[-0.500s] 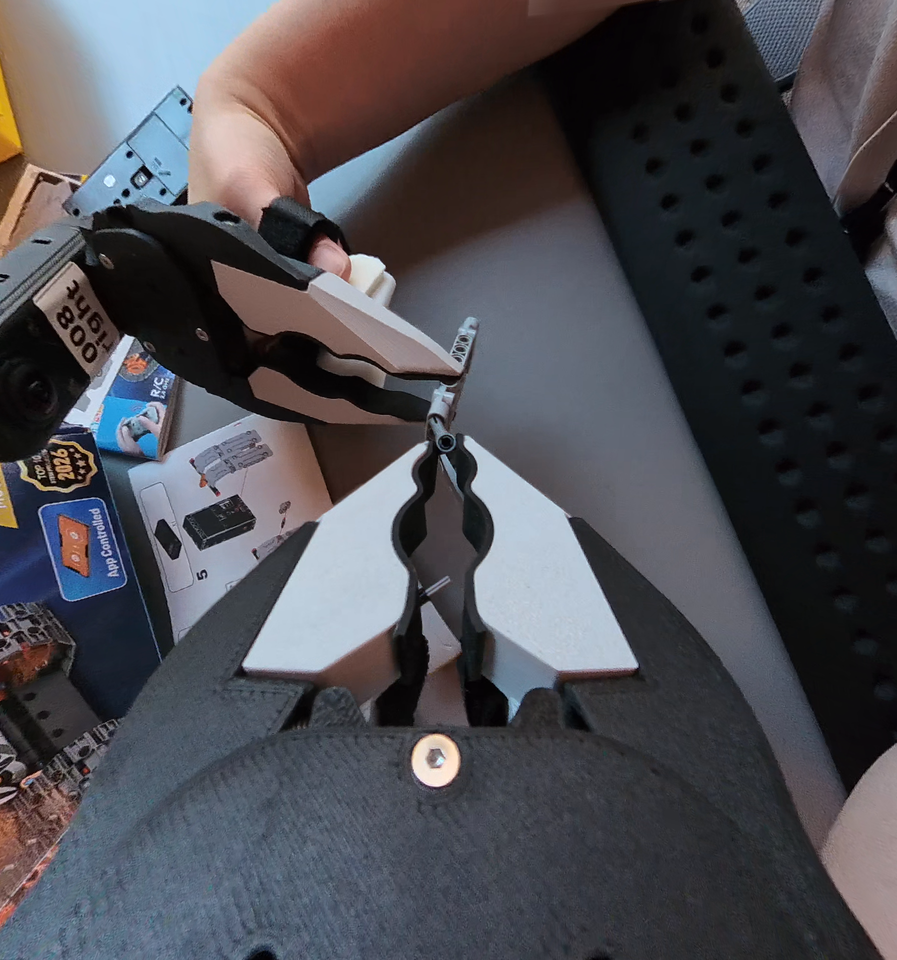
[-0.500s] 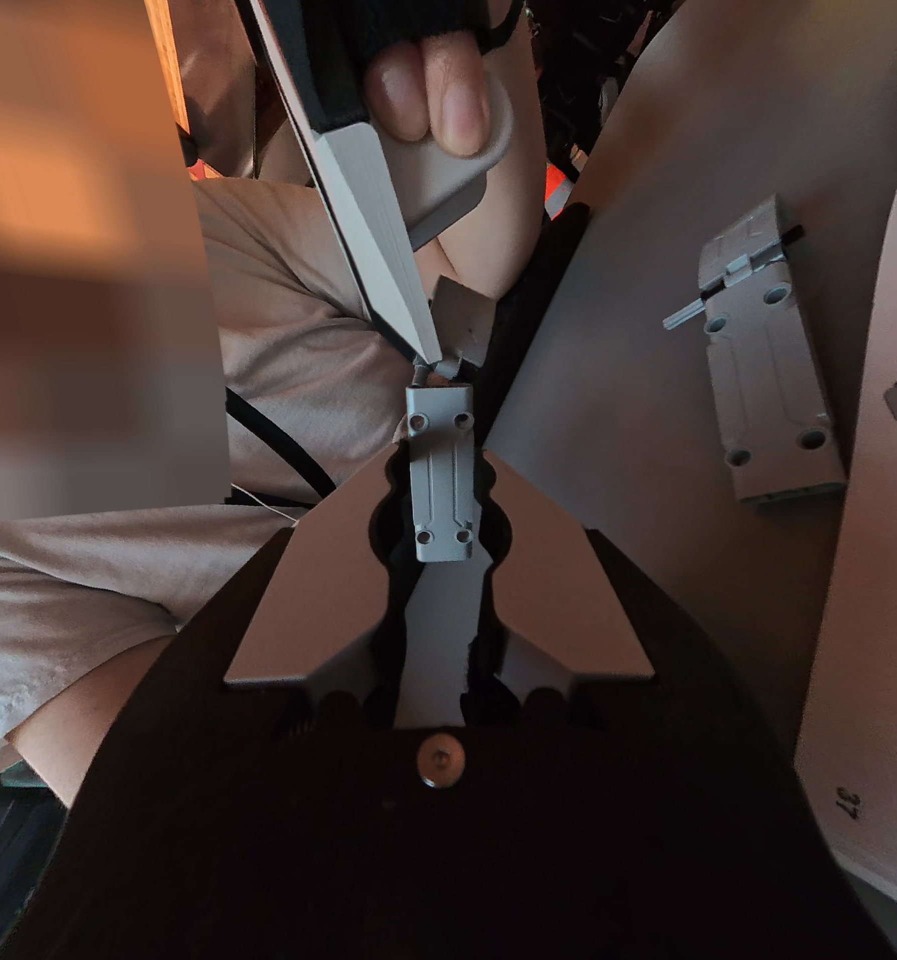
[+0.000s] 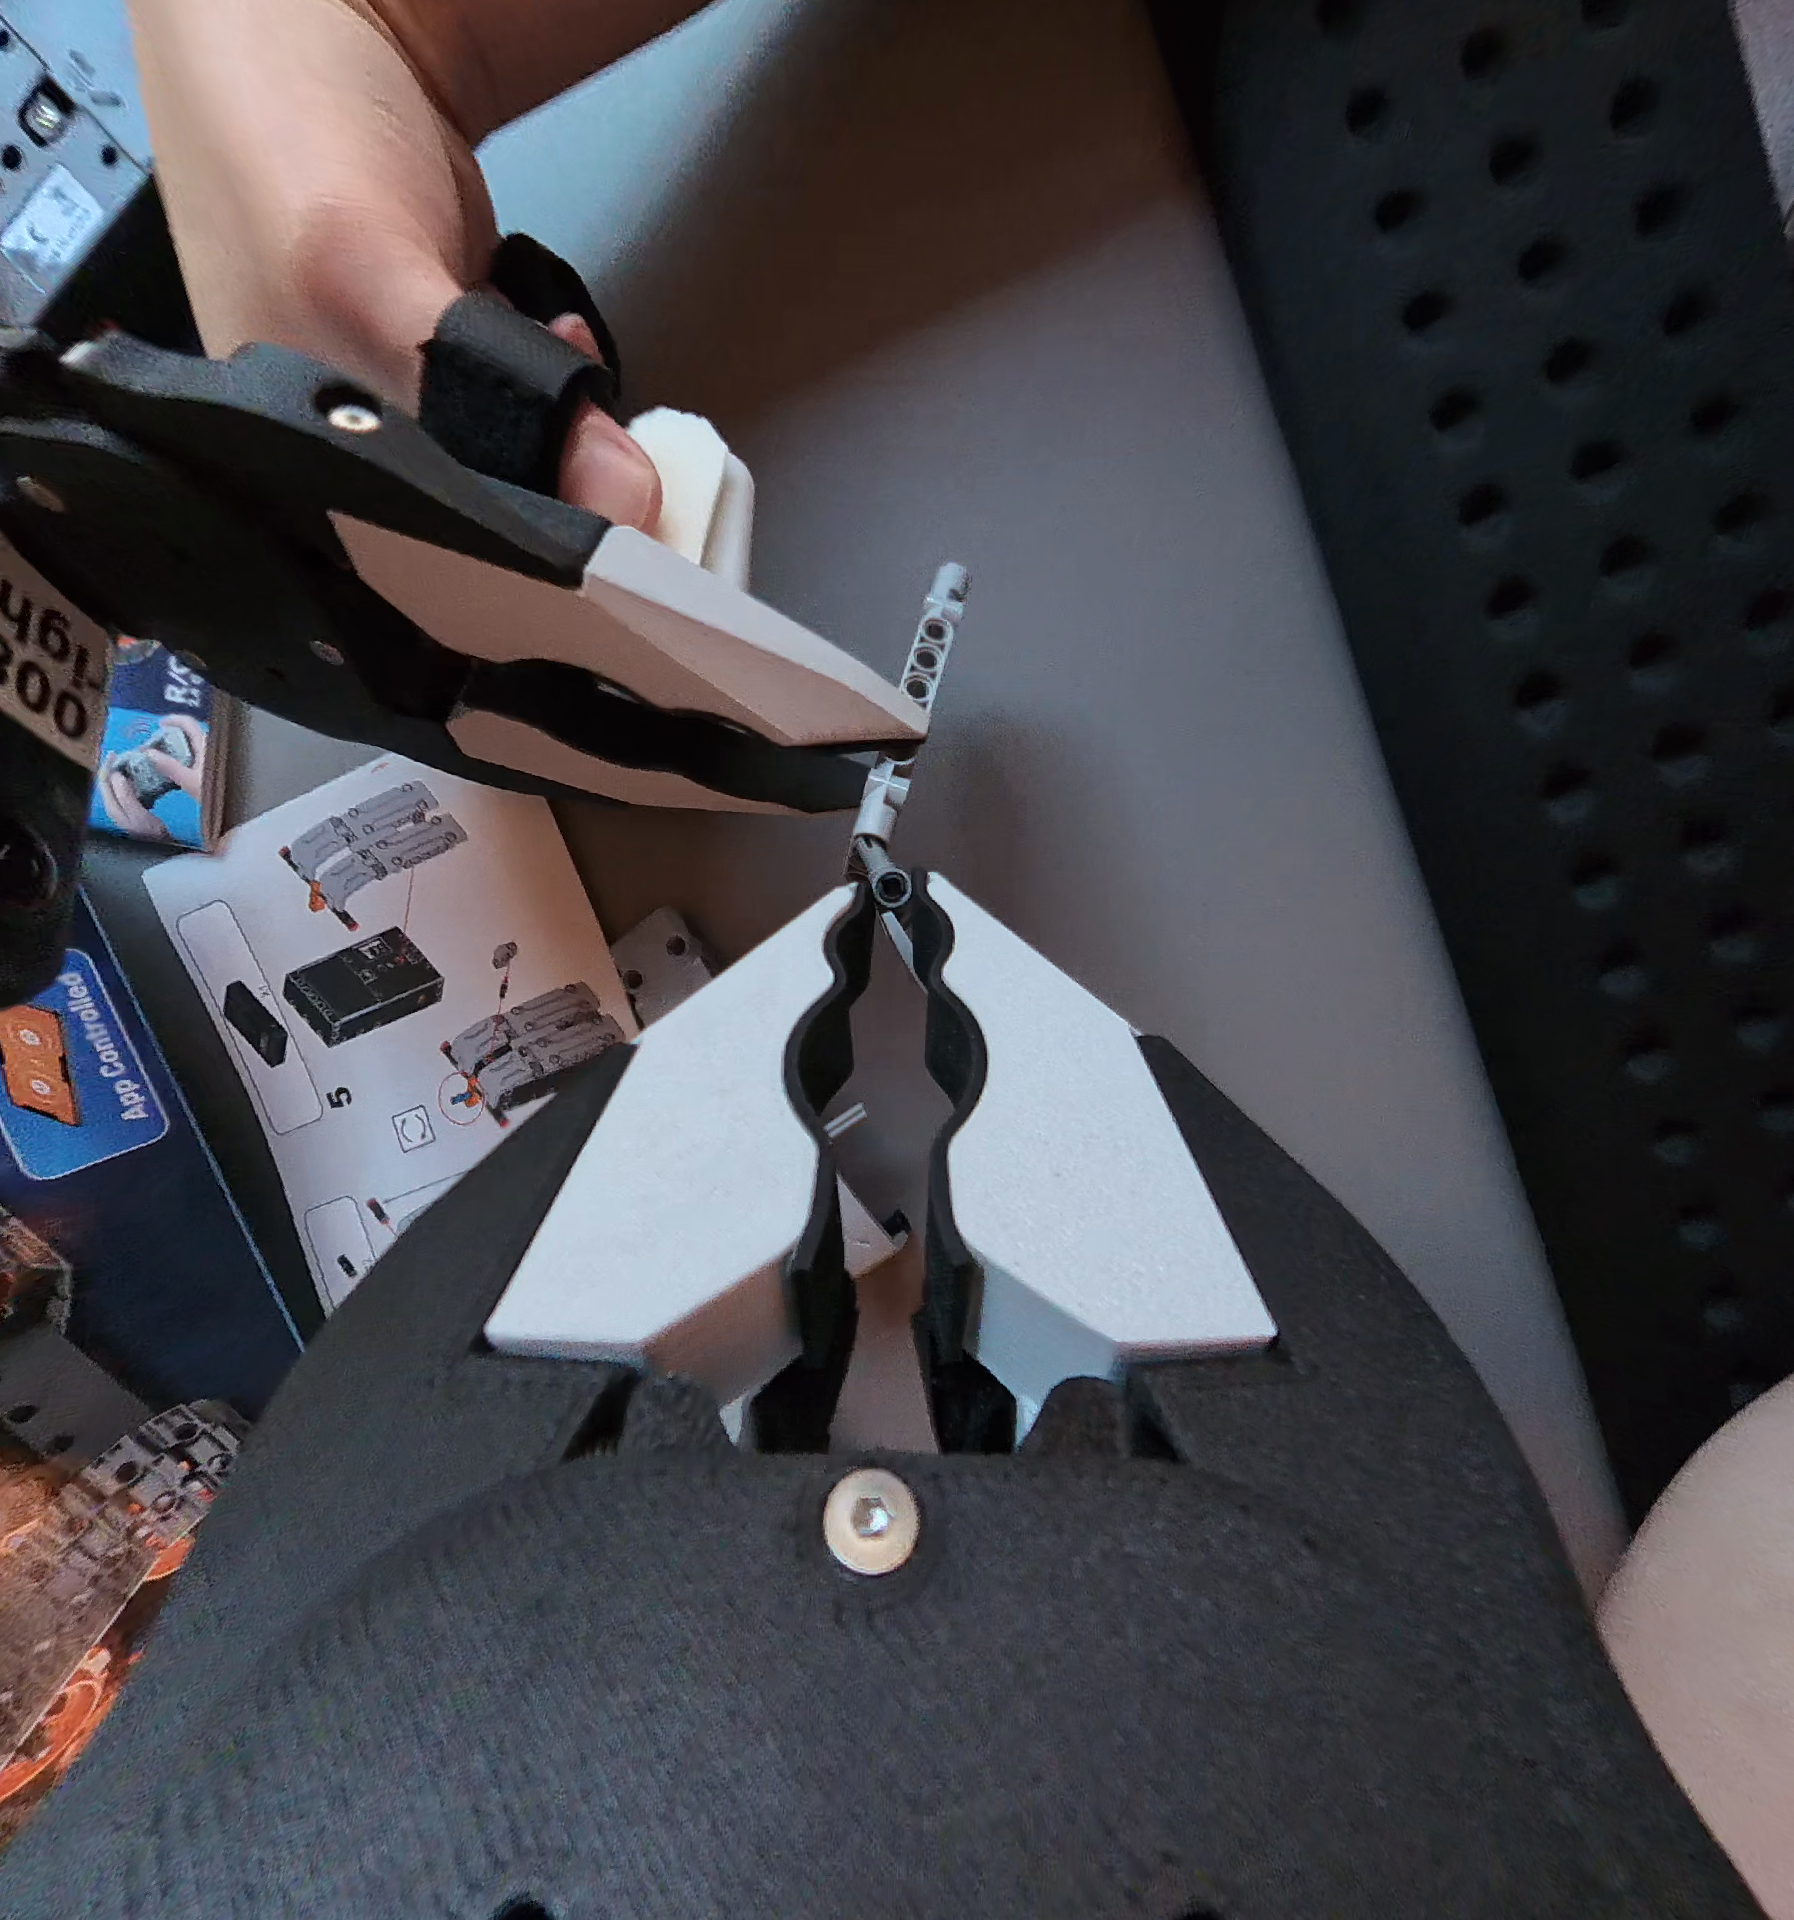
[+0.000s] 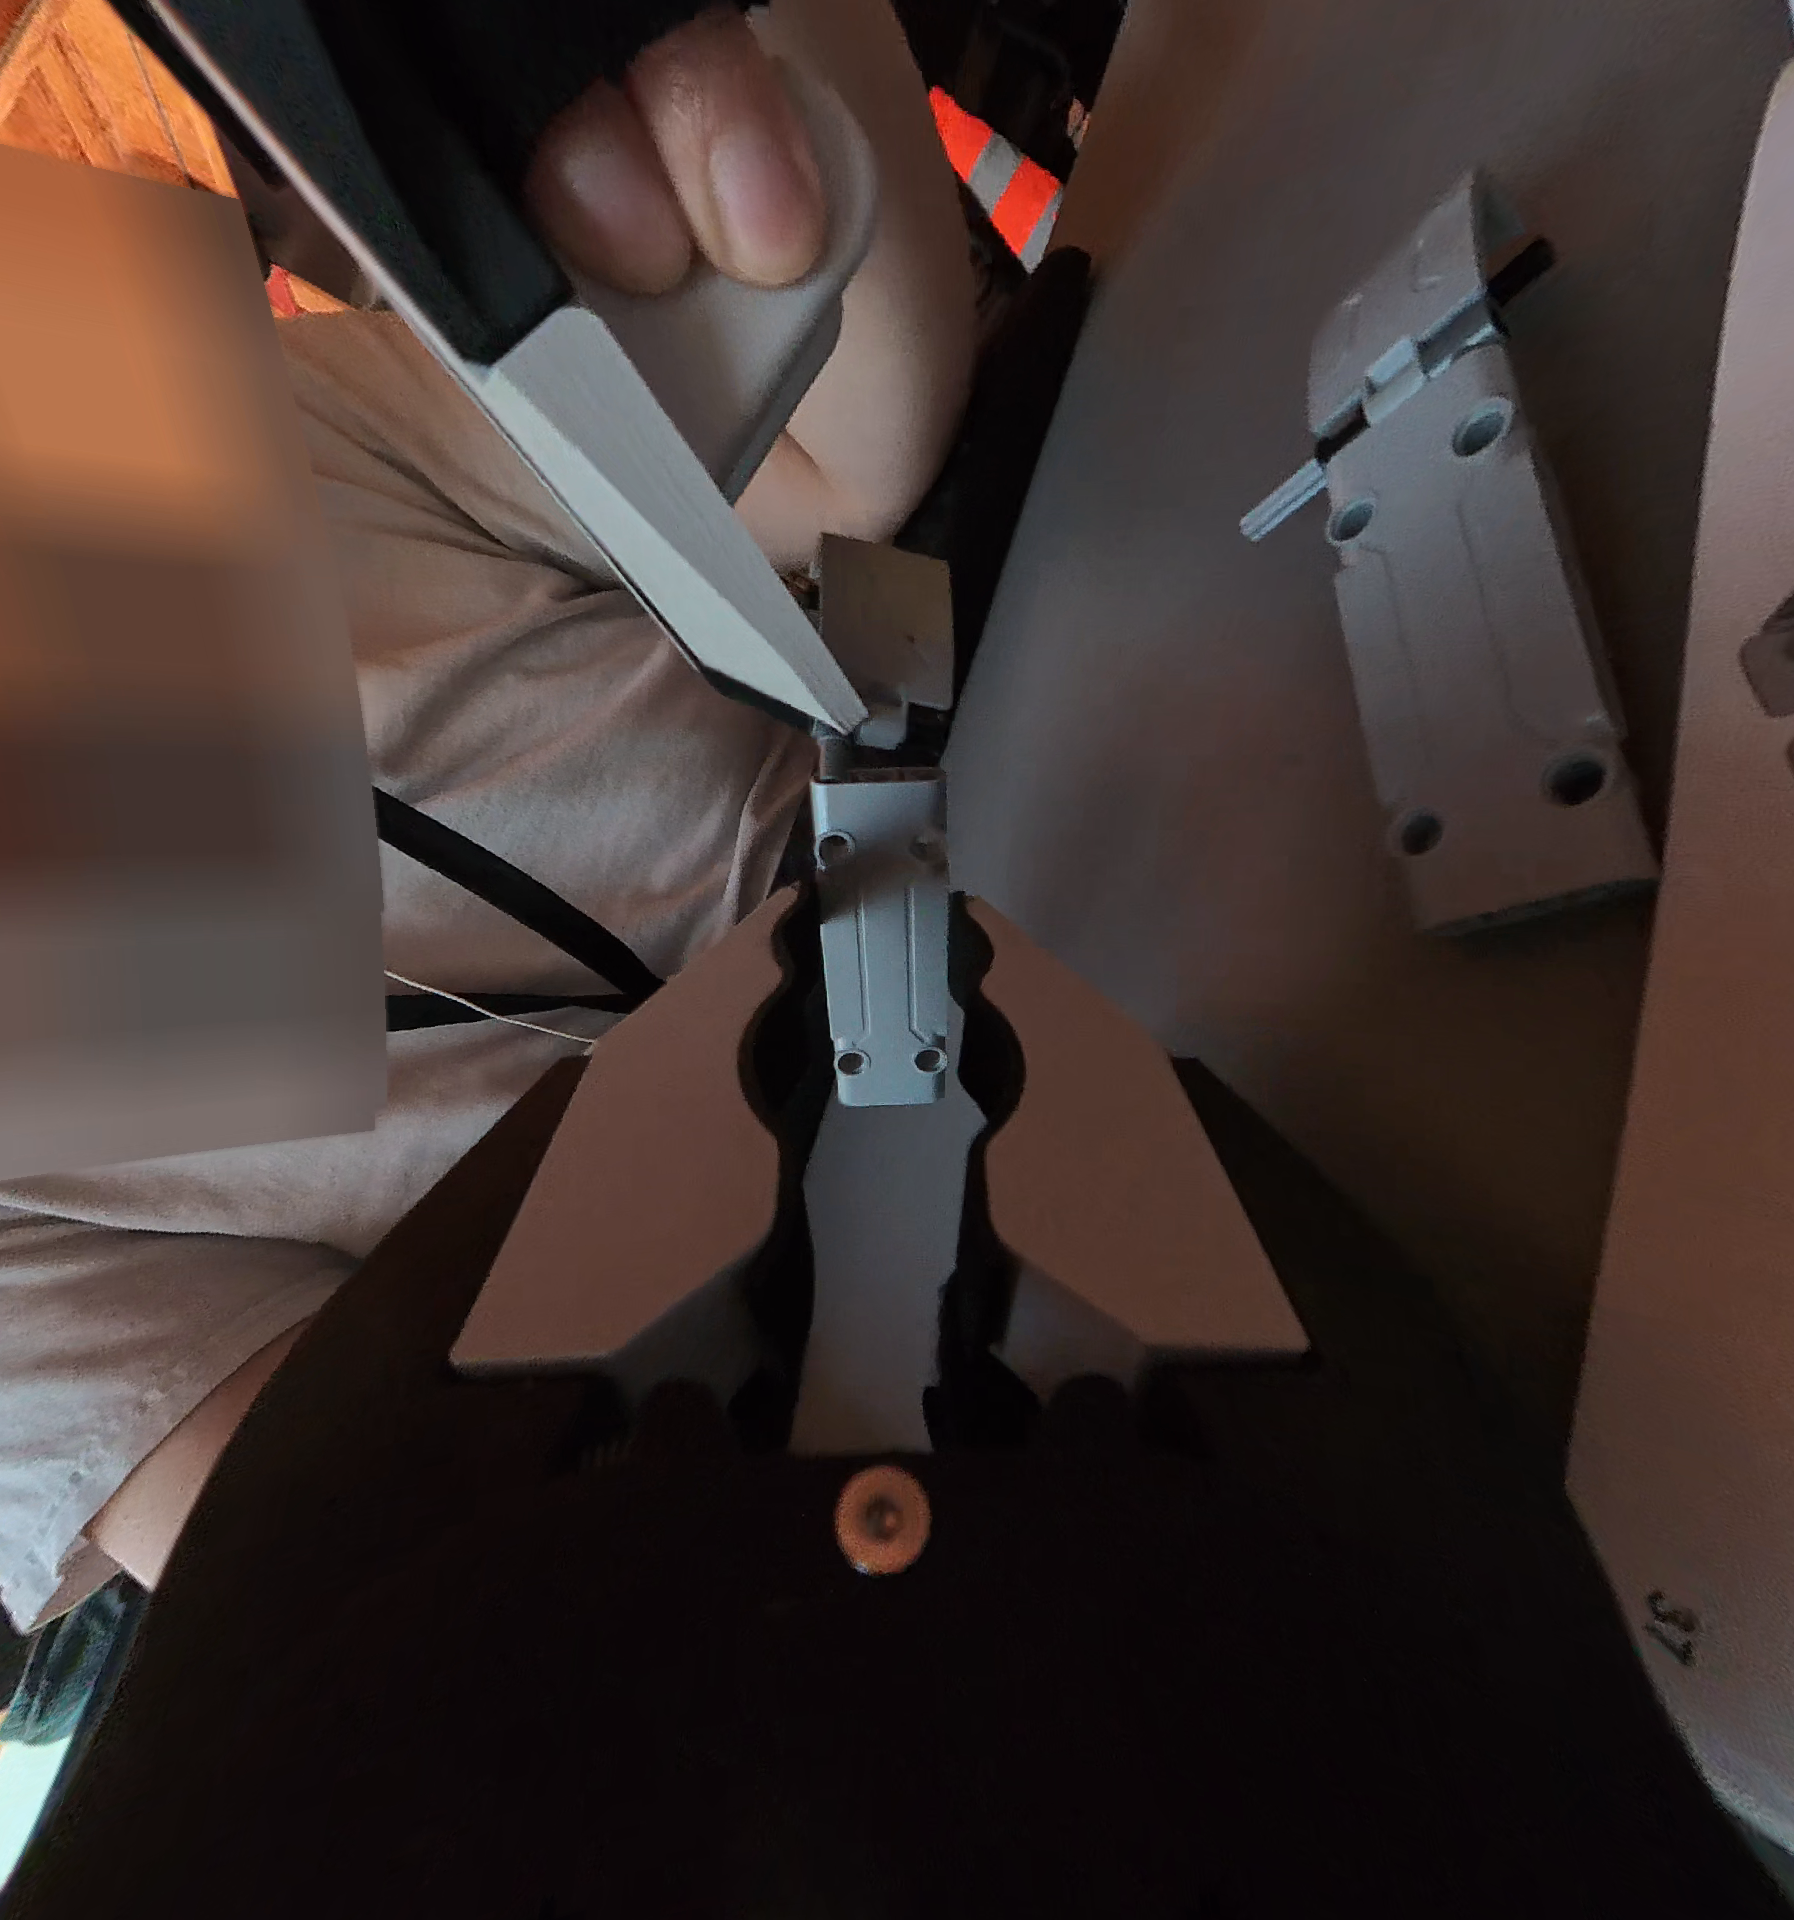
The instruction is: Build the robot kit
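Left wrist view, we see our left gripper (image 3: 891, 891) pinching a black pin (image 3: 887, 885) at its tips, right gripper (image 3: 888, 756) clamped on the grey beam (image 3: 924, 665) just above, instruction sheet (image 3: 373, 997) lying on the table (image 3: 1132, 623), second grey block (image 4: 1475, 665) well apart.

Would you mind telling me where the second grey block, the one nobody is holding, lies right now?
In the right wrist view, the loose grey block lies flat on the table at upper right, beside the instruction sheet's edge and apart from the right gripper.
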Demonstrator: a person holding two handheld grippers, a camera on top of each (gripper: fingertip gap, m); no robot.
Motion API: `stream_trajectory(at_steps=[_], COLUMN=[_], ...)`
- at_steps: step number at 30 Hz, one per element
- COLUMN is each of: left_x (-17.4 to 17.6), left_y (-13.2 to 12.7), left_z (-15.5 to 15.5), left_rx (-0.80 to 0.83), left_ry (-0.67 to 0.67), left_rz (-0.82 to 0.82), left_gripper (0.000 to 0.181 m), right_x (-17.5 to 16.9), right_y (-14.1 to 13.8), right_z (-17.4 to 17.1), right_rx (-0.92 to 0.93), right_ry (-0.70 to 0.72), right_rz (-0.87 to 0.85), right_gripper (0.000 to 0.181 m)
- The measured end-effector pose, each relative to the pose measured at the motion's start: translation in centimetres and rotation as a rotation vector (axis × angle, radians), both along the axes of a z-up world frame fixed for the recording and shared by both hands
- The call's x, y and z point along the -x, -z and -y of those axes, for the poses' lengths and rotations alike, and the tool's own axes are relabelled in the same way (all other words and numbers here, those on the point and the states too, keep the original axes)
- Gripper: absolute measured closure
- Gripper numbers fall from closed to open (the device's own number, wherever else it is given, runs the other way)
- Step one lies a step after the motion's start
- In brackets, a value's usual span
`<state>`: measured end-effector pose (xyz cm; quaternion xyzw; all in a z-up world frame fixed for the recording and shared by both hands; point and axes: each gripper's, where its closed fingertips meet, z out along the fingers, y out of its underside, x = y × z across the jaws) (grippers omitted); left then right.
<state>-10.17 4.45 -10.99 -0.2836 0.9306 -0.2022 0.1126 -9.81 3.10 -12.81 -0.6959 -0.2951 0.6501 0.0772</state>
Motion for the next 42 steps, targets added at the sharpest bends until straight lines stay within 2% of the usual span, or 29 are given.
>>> stream_trajectory(at_steps=[6,12,14,18,26,37,42], left_x=[0.7,1.0,0.8,0.6,0.2,-0.1,-0.1], left_y=[0.6,0.4,0.4,0.1,-0.6,-0.3,-0.2], left_z=[0.1,1.6,1.6,0.9,-1.6,-4.0,-4.5], left_rx=[-0.145,-0.164,-0.164,-0.187,-0.179,-0.136,-0.144], left_ry=[0.014,0.114,0.106,0.041,-0.198,-0.403,-0.436], left_rz=[-0.039,0.003,0.005,0.017,0.092,0.072,0.071], left_gripper=[0.176,0.176,0.176,0.176,0.176,0.176,0.176], right_x=[0.0,-0.5,-0.6,-0.9,-1.4,-2.0,-1.9], right_y=[0.2,-1.2,-1.3,-1.6,-2.3,-2.0,-1.9], right_z=[-0.3,-1.0,-1.1,-1.8,-4.1,-6.5,-7.0], right_rx=[0.033,0.042,0.035,0.037,0.031,0.056,0.045], right_ry=[0.005,0.039,0.044,0.086,0.215,0.356,0.384], right_rz=[0.006,-0.086,-0.093,-0.114,-0.16,-0.148,-0.141], right_gripper=[0.159,0.16,0.16,0.16,0.16,0.16,0.16])
